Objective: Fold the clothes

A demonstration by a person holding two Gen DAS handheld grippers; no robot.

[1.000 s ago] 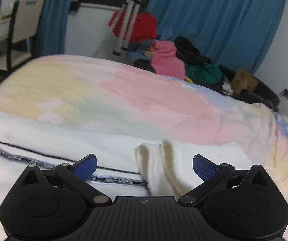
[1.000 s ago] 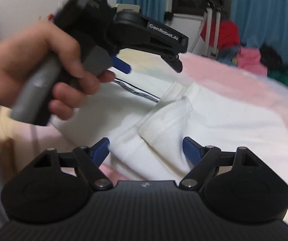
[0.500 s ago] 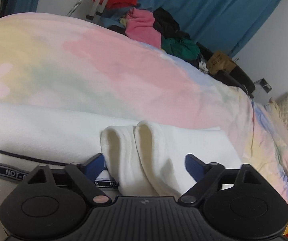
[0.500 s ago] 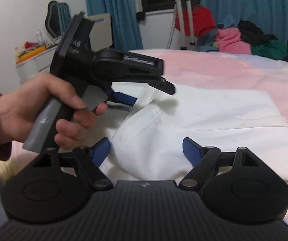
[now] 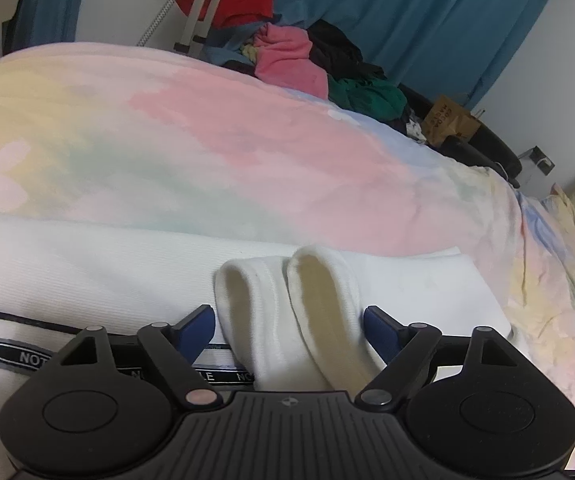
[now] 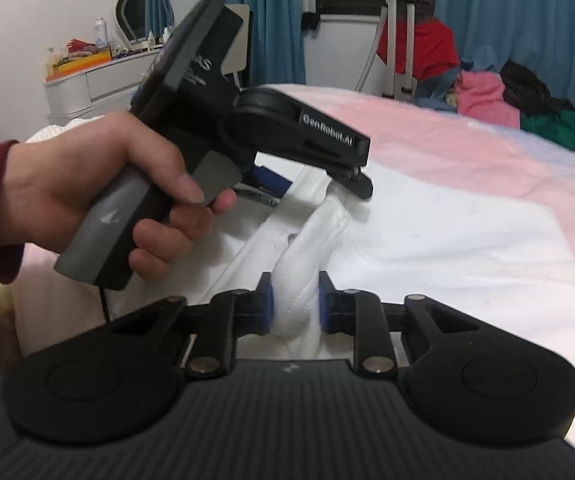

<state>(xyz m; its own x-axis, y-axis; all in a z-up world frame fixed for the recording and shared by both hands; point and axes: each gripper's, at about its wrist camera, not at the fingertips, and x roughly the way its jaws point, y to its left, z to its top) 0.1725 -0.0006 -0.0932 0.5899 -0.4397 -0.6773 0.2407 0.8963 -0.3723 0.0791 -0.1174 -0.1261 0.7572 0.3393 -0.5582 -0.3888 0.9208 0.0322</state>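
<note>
Lying spread over the near side of the bed, the white ribbed-knit garment with a black lettered band is only at the start of being folded, judging by how much of it is flat and unfolded. One bunched ridge of its cloth rises from the flat body and runs toward the right gripper, whose blue-padded fingers are pressed in on both sides of that ridge, so this gripper has a firm pinch on the garment. In the left wrist view, two rolled lobes of the same white cloth stand up between the fingers of the left gripper; the blue pads sit at either flank of the lobes, seemingly touching them, but whether they actually squeeze the fabric cannot be told, since the jaws are fairly wide. The person's left hand, in a dark red sleeve, grasps that gripper's grey handle with a finger on the trigger.

No finished crease or stacked layer shows; the wide white panel to the right lies single and smooth. What is left appears to be nearly everything: lifting the pinched edge, carrying it across, and flattening.

Beneath the garment is the pastel pink, yellow and blue bedspread, and beyond its far edge a heap of pink, green and black clothes before blue curtains.
</note>
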